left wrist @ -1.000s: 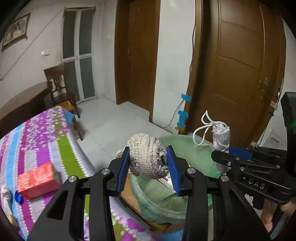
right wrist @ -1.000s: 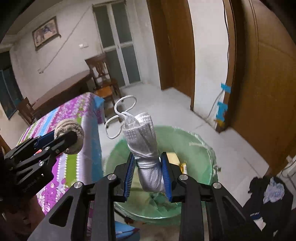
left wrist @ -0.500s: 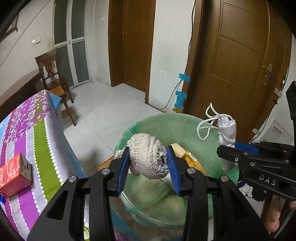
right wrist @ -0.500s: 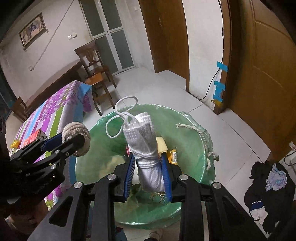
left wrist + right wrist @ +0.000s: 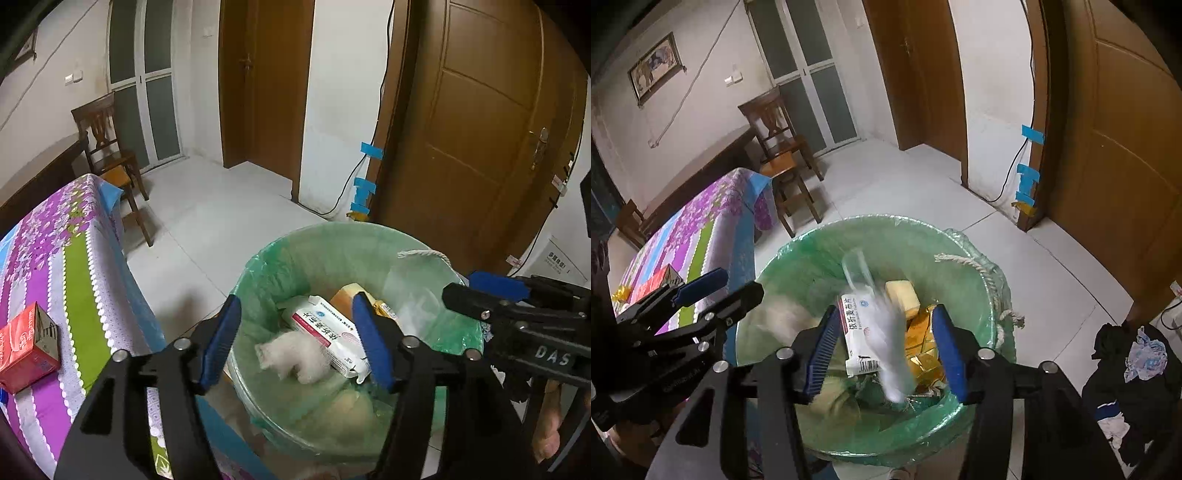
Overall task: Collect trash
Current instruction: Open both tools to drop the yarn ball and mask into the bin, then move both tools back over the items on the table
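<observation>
Both claws spread wide, holding nothing: left gripper (image 5: 295,339), right gripper (image 5: 882,349). Below them, green-lined round bin (image 5: 812,254); blurred pale wad (image 5: 295,356), grey mask (image 5: 886,347) mid-drop. Keep claws above rim, lift straight out.

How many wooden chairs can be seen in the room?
2: one chair beside the far end of the floral-cloth table; another chair partly visible at the left edge. Others may be hidden.

Both wrist views close above the shared green-lined bin (image 5: 280,254) (image 5: 812,243), apparently angled downward.
</observation>
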Action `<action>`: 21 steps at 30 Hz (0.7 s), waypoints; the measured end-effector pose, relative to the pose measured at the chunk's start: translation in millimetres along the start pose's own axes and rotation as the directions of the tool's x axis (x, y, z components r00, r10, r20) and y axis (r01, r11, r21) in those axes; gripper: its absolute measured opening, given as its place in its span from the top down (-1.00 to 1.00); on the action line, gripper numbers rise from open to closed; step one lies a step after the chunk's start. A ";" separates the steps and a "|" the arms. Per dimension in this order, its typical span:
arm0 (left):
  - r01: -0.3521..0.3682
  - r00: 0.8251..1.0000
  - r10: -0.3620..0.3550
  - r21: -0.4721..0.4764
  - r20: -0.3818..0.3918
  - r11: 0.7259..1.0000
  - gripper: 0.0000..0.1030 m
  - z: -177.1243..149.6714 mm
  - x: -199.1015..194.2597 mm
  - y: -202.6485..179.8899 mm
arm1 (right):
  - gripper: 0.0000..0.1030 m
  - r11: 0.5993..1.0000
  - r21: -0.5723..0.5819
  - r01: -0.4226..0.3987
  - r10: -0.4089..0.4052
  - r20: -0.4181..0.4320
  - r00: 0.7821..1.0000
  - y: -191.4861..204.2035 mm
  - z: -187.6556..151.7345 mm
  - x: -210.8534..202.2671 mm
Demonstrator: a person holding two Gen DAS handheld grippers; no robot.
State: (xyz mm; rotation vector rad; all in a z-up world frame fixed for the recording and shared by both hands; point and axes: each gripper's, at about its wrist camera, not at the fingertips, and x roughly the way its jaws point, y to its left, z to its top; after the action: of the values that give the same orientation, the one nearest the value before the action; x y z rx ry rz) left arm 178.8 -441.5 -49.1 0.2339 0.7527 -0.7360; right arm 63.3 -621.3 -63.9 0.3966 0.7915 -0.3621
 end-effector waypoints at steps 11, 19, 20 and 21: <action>-0.013 1.000 0.013 0.011 0.003 1.000 -0.20 -2.0 -12.9 -2.7 | -0.04 1.000 0.000 0.003 -0.003 0.050 0.999 5.4 -4.1 -28.1; -0.049 0.998 0.048 0.024 0.032 0.999 -0.20 -18.3 -59.1 25.2 | -0.15 0.997 -0.076 -0.013 0.024 0.148 0.989 44.9 -21.7 -75.5; -0.058 0.998 0.057 0.026 0.036 0.998 -0.20 -21.1 -66.1 31.0 | -0.16 0.996 -0.085 -0.026 0.039 0.155 0.987 50.7 -24.1 -79.9; -0.069 0.997 0.068 0.025 0.042 0.997 -0.20 -24.7 -74.7 38.9 | -0.16 0.994 -0.099 -0.041 0.057 0.161 0.985 59.0 -27.9 -85.1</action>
State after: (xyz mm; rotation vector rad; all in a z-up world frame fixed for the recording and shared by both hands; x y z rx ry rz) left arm 154.9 -363.2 -17.5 0.2663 0.6935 -0.6842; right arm 17.8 -543.1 -6.3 0.2924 0.6344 -0.3058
